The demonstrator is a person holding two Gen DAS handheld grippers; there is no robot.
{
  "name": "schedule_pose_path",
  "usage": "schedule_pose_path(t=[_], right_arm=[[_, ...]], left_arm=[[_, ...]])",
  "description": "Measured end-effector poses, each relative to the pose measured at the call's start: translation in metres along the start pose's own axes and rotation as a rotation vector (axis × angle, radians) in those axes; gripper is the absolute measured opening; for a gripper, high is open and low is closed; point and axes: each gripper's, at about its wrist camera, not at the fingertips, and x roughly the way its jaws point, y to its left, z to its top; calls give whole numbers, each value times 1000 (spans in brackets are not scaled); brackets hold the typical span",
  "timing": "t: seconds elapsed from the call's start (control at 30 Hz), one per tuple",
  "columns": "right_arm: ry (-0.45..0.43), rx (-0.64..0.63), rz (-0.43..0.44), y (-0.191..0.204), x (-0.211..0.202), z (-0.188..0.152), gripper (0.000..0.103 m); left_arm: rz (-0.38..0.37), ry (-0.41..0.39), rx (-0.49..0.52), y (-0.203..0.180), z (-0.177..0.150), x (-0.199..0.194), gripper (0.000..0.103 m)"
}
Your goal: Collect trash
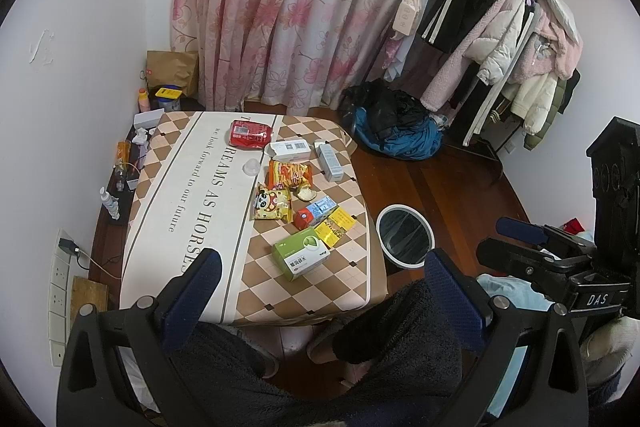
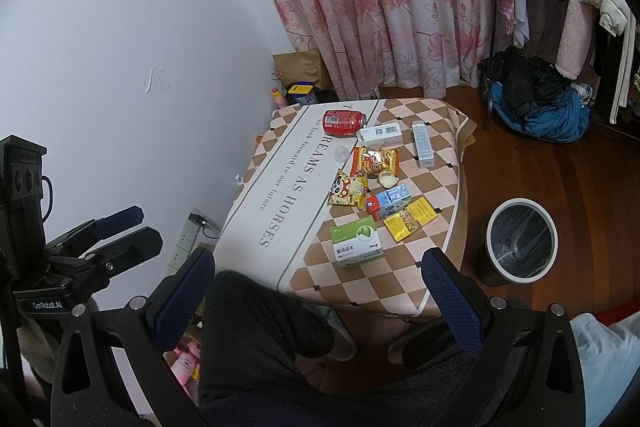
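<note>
Trash lies on the checked tablecloth [image 1: 192, 187]: a red can [image 1: 251, 135] [image 2: 344, 121], two white boxes [image 1: 290, 149], an orange snack bag [image 2: 375, 161], a panda snack bag [image 1: 272, 203], a bitten bread piece [image 2: 387, 179], a blue and red carton [image 1: 316, 211], yellow packets [image 2: 412, 221] and a green and white box [image 1: 302, 254] [image 2: 356, 243] nearest me. A white-rimmed bin [image 1: 405, 235] [image 2: 522, 241] with a black liner stands on the floor right of the table. My left gripper [image 1: 320, 279] and right gripper [image 2: 320, 279] hover open and empty above the table's near edge.
A person's legs in dark fleece and slippers [image 2: 336, 331] sit below both grippers. A clothes rack [image 1: 500, 39] and a blue and black heap [image 1: 396, 131] fill the far right. Bottles and clutter [image 1: 120, 171] line the left wall beside a power strip [image 1: 60, 287]. Floral curtains hang behind.
</note>
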Motion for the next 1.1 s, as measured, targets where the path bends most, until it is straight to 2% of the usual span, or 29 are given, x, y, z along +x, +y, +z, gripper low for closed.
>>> schedule_pose_path(t=[0.43,0.57,0.67,0.77,0.8,0.87,0.97,1.1], right_arm=[[-3,9,4,0,2,-2,103],[20,59,-24,-8,21,-9,103],[84,125,-74,-31,61,-21,103],[176,212,-117,-72,116,-41,103],[203,240,-129,-83,134,-49,103],[259,289,-159,-106,168,-64,103],[342,353,-168,-137,211,-81,103],[407,413,-176,-170,248,-97,103]], left_arm=[[2,0,-1,3,0,1,103],[58,7,6,6,-6,18,103],[211,49,49,12,-18,71,103],[286,115,98,18,-33,121,103],[305,158,137,18,-42,148,103],[320,222,193,18,-46,178,103],[303,327,304,6,-52,225,103],[280,450,468,-10,-52,275,103]])
